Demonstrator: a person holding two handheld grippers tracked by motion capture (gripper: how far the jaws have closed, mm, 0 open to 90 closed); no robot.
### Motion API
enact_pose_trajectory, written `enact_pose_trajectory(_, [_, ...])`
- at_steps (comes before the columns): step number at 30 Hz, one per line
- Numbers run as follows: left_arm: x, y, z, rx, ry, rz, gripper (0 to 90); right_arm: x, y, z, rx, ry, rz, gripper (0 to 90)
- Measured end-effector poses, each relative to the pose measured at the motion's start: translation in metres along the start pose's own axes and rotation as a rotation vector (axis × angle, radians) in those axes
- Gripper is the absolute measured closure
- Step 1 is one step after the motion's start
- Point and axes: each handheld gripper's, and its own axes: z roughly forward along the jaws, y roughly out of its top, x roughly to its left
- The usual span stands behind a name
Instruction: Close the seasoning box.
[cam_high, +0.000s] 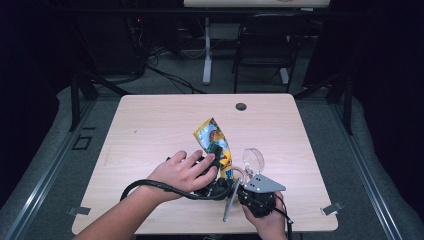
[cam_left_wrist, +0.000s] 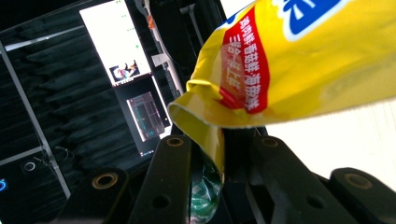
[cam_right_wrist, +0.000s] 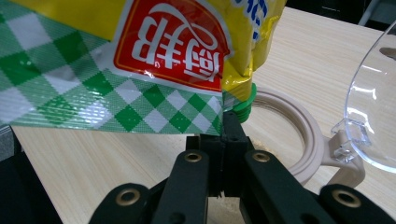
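A yellow snack bag (cam_high: 212, 136) with a green checked end stands tilted above the wooden table (cam_high: 150, 130). My left gripper (cam_high: 215, 152) is shut on the bag's folded side, and the yellow foil (cam_left_wrist: 280, 60) runs down between the black jaws of the left gripper (cam_left_wrist: 219, 144). My right gripper (cam_high: 234, 181) comes from the front edge under a grey plate. In the right gripper view the right gripper (cam_right_wrist: 223, 140) has its jaws together on the bag's lower corner (cam_right_wrist: 140, 93), beside a green ridged piece (cam_right_wrist: 243, 105).
A beige round container (cam_right_wrist: 301, 135) with a clear hinged lid (cam_right_wrist: 373, 93) stands open just right of the bag, its lid (cam_high: 253, 159) upright. A cable hole (cam_high: 241, 106) lies near the far edge. A chair (cam_high: 265, 40) and desk legs stand beyond the table.
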Motion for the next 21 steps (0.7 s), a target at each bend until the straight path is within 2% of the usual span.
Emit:
enact_pose_trajectory(15, [0.0003, 0.0, 0.003, -0.007, -0.016, -0.02, 82.3, -0.0019, -0.0009, -0.003, -0.006, -0.007, 0.004, 90.0])
enact_pose_trajectory(21, [0.0008, 0.0011, 0.0032, -0.006, -0.003, -0.008, 82.5, -0.005, -0.0011, -0.0048, -0.001, -0.015, 0.005, 90.0])
